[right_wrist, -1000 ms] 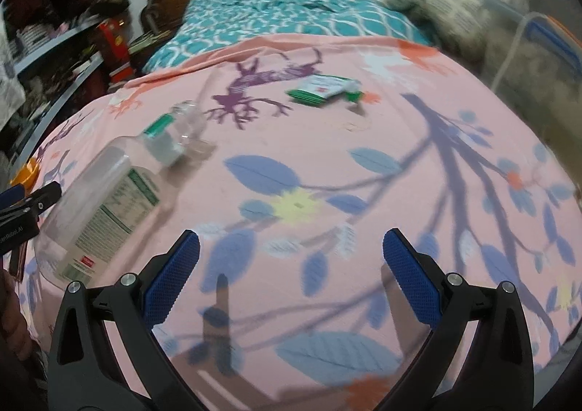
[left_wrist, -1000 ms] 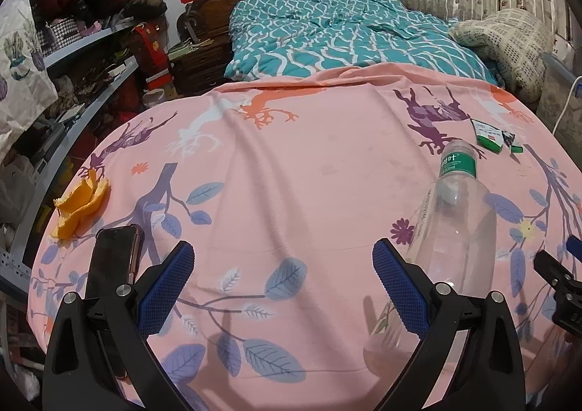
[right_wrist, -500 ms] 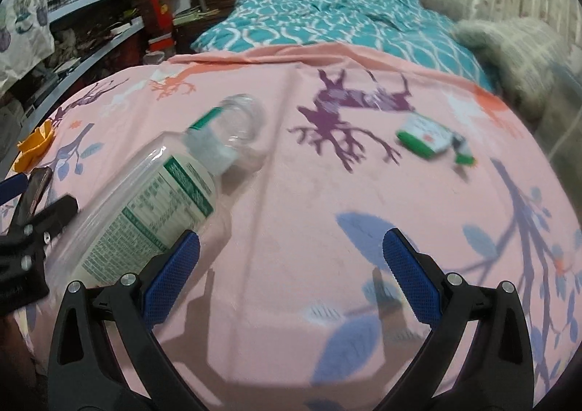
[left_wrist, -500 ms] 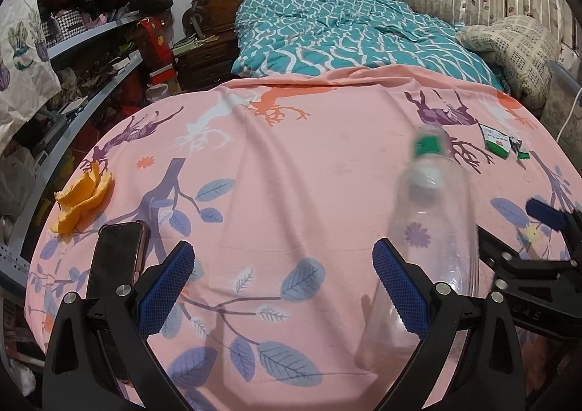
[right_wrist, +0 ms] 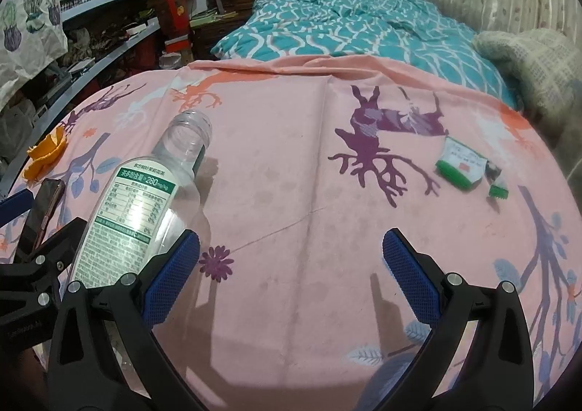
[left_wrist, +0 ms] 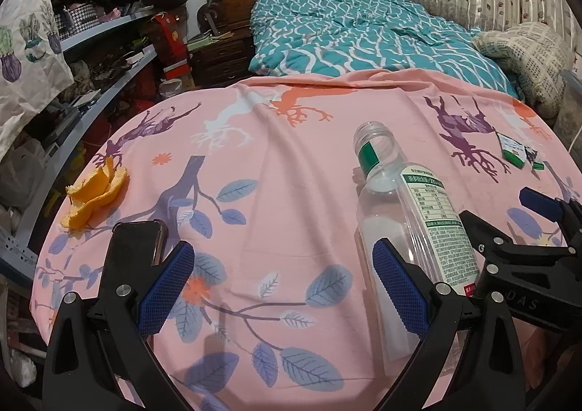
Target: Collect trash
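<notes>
Both claws, left gripper [left_wrist: 283,287] and right gripper [right_wrist: 291,276], wide beside clear ribbed plastic bottle [left_wrist: 411,214].

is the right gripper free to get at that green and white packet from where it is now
Probably yes. The right gripper is open and empty, and only bare pink cloth lies between it and the packet, ahead to its right. The bottle sits off to its left.

One bottle [left_wrist: 411,214], one phone [left_wrist: 136,247], one orange peel [left_wrist: 94,192], two wrappers [right_wrist: 462,167]

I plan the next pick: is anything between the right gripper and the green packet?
Nothing visible. Only bare pink cloth lies between the open right gripper and the packet. The bottle is off to its left.
</notes>
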A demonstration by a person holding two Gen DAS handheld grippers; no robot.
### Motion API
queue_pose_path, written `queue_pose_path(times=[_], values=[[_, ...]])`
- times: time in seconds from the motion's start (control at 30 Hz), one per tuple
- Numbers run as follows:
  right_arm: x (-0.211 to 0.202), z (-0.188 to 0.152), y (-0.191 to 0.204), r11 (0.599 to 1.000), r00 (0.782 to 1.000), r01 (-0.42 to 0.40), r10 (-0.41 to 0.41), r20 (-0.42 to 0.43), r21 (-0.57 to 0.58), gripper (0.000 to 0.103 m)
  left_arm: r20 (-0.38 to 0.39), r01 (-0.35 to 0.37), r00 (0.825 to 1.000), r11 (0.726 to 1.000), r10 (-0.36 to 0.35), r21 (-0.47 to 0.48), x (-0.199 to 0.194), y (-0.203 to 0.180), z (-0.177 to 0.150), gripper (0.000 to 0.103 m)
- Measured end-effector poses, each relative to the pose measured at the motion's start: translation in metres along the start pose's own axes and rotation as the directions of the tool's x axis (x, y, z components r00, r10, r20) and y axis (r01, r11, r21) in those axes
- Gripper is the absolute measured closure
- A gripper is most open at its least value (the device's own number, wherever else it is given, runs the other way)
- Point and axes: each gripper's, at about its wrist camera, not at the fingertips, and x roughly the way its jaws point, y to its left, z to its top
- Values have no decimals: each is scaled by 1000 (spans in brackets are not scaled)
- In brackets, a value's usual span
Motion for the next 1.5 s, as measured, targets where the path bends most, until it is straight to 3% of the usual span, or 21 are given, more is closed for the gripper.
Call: queue_pose_path(times=[1.1,1.5], values=[[-4,-4,2,1000,1000,-2,2,13,-8,3,-1,-6,1000,1000,6,2,-1,2,-2,9],[-4,-1,18,999,999,-36,36,8,-20,3,-17,130,991,989,-131,-75,-8,25,19,9]])
